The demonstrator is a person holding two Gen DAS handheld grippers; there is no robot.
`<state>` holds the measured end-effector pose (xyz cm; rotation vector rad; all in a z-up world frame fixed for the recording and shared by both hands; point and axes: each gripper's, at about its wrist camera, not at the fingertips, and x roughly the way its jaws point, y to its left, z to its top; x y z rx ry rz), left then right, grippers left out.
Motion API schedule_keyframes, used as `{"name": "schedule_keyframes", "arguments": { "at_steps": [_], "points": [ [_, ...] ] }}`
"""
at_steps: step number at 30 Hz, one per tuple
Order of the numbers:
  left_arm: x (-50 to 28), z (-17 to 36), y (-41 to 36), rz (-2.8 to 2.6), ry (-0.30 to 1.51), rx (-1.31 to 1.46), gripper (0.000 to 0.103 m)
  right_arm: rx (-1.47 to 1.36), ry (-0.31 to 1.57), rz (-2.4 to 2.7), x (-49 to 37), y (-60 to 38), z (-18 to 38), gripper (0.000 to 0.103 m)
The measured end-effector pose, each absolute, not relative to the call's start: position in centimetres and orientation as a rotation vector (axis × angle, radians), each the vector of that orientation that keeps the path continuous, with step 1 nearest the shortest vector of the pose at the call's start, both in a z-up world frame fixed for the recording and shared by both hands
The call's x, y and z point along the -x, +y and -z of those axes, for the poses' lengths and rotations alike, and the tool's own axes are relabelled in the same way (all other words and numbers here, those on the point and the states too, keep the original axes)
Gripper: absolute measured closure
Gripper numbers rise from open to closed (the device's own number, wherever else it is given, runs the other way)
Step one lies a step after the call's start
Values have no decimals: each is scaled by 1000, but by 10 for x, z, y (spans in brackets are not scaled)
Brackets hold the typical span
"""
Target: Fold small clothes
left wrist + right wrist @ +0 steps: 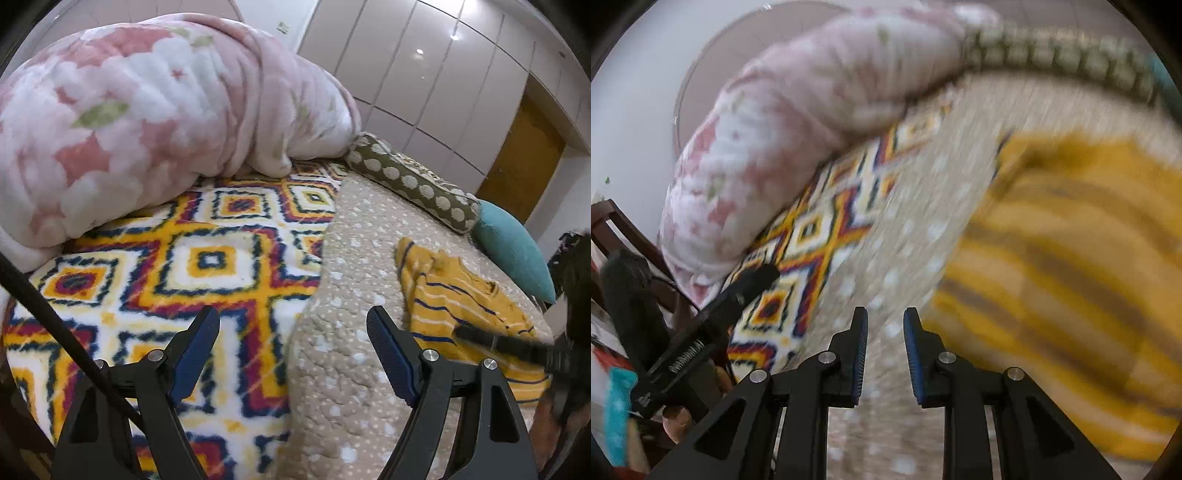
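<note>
Hovering above the bed, the left claw (pixel 293 321) has its jaws spread wide with nothing between them, over the seam where a diamond-print blanket (pixel 177 266) meets a beige dotted quilt (pixel 351 280). Right of it and a little ahead, a yellow striped shirt (pixel 469 306) lies rumpled on the quilt. Further ahead: pink floral blanket (pixel 147 118) to the left, spotted bolster (pixel 410 181) and teal pillow (pixel 513 247) to the right. The right claw (pixel 885 321), jaws narrowly apart and empty, hangs over the quilt; its view is blurred, the shirt just right of it.
</note>
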<state>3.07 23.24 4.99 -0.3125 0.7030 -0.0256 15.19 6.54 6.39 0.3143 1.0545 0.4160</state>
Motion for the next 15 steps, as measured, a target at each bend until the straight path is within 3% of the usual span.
{"name": "schedule_keyframes", "arguments": {
  "at_steps": [5, 15],
  "points": [
    [-36, -48, 209, 94, 719, 289, 22, -164, 1023, -151, -192, 28, -75, 82],
    [-47, -32, 182, 187, 788, 271, 22, 71, 1167, 64, -327, 45, -7, 82]
  ]
}}
